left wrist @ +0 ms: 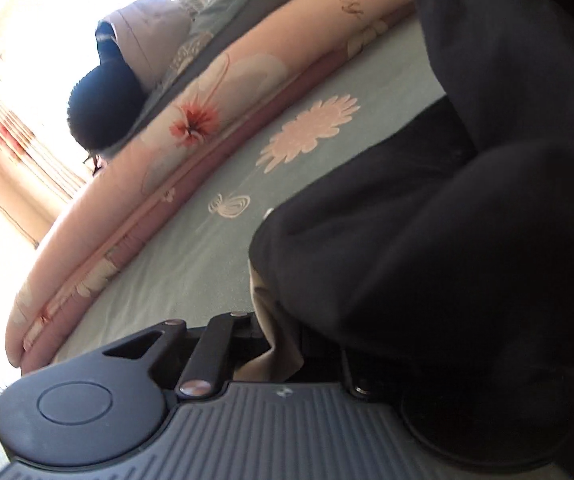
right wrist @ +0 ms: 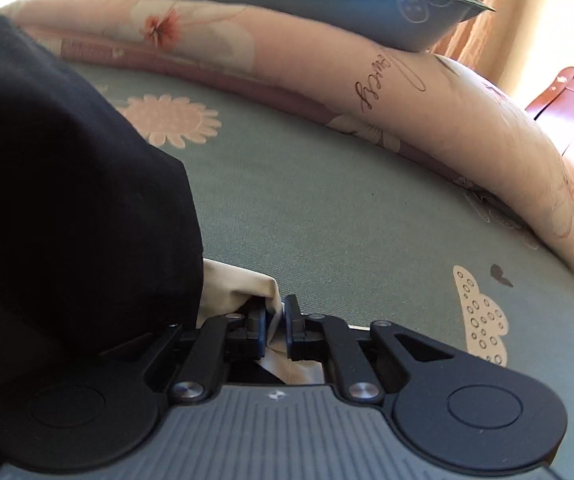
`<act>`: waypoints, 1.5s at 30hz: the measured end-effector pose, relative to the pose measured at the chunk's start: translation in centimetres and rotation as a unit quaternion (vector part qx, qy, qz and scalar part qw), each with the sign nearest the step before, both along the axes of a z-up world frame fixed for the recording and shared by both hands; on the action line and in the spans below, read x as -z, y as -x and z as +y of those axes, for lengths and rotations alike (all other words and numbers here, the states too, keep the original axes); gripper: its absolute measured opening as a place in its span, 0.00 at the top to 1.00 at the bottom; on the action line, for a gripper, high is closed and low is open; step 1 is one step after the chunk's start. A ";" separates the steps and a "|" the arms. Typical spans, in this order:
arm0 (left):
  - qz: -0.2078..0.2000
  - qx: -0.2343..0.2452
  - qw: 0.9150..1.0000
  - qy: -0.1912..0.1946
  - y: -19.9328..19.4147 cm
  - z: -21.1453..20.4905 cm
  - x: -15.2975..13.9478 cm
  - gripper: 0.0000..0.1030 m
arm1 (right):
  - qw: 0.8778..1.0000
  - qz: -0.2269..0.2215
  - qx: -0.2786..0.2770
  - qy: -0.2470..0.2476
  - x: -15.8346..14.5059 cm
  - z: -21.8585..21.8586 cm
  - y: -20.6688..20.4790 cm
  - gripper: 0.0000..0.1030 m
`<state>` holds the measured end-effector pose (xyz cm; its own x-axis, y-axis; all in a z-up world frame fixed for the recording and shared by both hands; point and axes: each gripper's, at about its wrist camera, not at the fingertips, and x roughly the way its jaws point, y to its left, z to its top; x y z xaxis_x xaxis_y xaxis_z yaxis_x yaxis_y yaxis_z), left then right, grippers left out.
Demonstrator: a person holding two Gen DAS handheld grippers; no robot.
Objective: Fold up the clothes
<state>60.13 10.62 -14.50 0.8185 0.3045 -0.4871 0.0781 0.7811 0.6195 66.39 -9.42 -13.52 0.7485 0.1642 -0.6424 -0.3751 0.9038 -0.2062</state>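
Right wrist view shows the right tongs [right wrist: 275,328] nipping a fold of cream cloth [right wrist: 243,284] between the blue pads, which stand only a sliver apart with the fabric caught in that slit. A dark garment [right wrist: 75,200] hangs in a heavy bunch on the left of that view, over the near part of the bed [right wrist: 327,208], and the cream piece looks like its lining or an inner layer, though I cannot be sure they are one item. In the left wrist view the left tongs [left wrist: 271,344] are mostly buried: the same dark garment [left wrist: 447,220] drapes over the right side and a tongue of cream cloth [left wrist: 275,336] runs down into the mouth. One arm of the linkage shows, the tips do not; going by how little room the cloth has, I judge them nearly pressed together on it.

My guess is both corners are held low so the garment can be spread flat on the green bed sheet before any fold is made. Beyond lie a rolled quilt [right wrist: 427,112] and a grey-blue pillow [right wrist: 367,4]. No basket, box or drawer is in sight.
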 end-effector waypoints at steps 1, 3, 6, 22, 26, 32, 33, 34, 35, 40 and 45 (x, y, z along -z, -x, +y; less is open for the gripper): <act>0.000 0.000 1.000 0.010 0.2 0.1 -0.3 0.86 | 1.000 0.006 -0.001 -0.011 -0.3 -0.4 0.2 0.89; 0.005 0.002 1.000 0.025 0.5 0.4 -1.0 0.81 | 0.999 0.021 -0.003 -0.033 -1.1 -1.1 0.7 0.89; 0.014 0.019 1.000 0.017 2.7 0.6 -1.8 0.67 | 0.997 0.040 -0.018 -0.062 -3.0 -3.0 2.7 0.69; 0.116 -0.018 0.988 0.096 24.8 3.0 -10.5 0.44 | 0.996 0.080 -0.030 -0.021 -11.5 -16.6 26.1 0.54; 0.115 -0.030 0.986 0.119 29.2 2.8 -14.3 0.33 | 0.997 0.058 -0.042 -0.026 -15.4 -17.3 31.4 0.45; 0.135 -0.034 0.978 0.153 36.2 2.3 -14.2 0.27 | 0.992 0.097 -0.076 -0.035 -13.7 -16.7 39.8 0.42; 0.143 -0.043 0.973 0.176 37.2 2.3 -13.7 0.27 | 0.990 0.113 -0.078 -0.040 -12.5 -16.8 40.8 0.42; 0.148 -0.053 0.968 0.194 38.2 2.2 -13.1 0.27 | 0.988 0.130 -0.075 -0.048 -11.2 -16.9 41.8 0.42; 0.146 -0.058 0.967 0.200 39.4 1.7 -12.5 0.27 | 0.986 0.139 -0.068 -0.057 -10.2 -17.2 43.0 0.42; 0.131 0.009 0.981 0.144 44.1 -3.4 -10.3 0.27 | 0.984 0.157 -0.043 -0.069 -6.7 -17.4 48.1 0.42; 0.109 0.064 0.983 0.131 44.3 -6.7 -8.9 0.27 | 0.977 0.164 0.017 -0.137 -5.1 -19.8 48.9 0.42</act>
<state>15.86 3.95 -5.62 0.7086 0.0468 -0.7040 0.2945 0.8871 0.3555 17.48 -29.21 -8.37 0.5184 0.3426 -0.7835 -0.3493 0.9211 0.1717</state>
